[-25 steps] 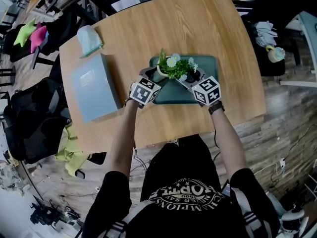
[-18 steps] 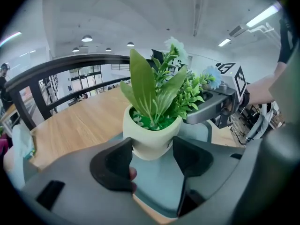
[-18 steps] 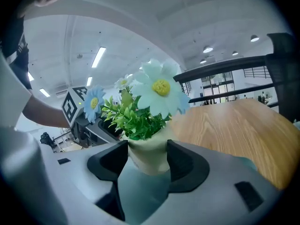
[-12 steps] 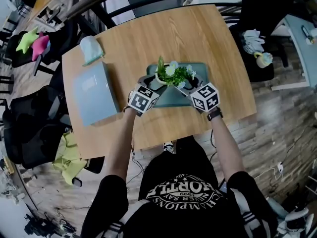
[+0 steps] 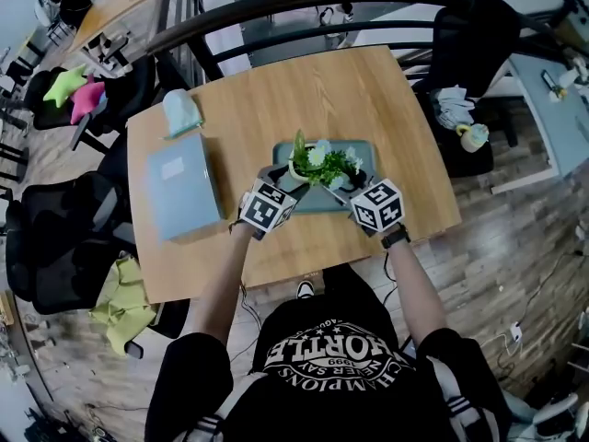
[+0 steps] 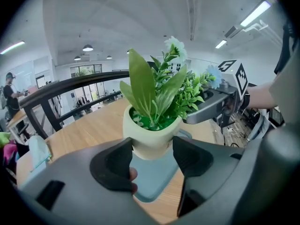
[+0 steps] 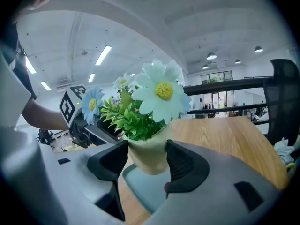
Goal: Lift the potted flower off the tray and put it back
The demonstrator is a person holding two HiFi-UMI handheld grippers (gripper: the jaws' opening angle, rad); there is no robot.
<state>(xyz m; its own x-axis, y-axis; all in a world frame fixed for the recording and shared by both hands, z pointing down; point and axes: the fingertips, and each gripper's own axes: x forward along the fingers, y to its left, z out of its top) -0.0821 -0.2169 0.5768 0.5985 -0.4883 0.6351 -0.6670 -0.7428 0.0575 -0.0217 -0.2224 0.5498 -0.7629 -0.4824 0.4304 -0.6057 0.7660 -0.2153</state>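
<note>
While the potted flower (image 5: 324,162) is held in the air above the tray (image 5: 317,201), its pale pot is pinched from opposite sides by the left gripper (image 6: 152,159) and the right gripper (image 7: 146,161). The tray is seen close to the table's (image 5: 276,99) near edge.

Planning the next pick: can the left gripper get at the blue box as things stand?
Probably not yet: the left gripper is shut on the pot, along with the right gripper. Otherwise nothing stands between it and the box.
</note>
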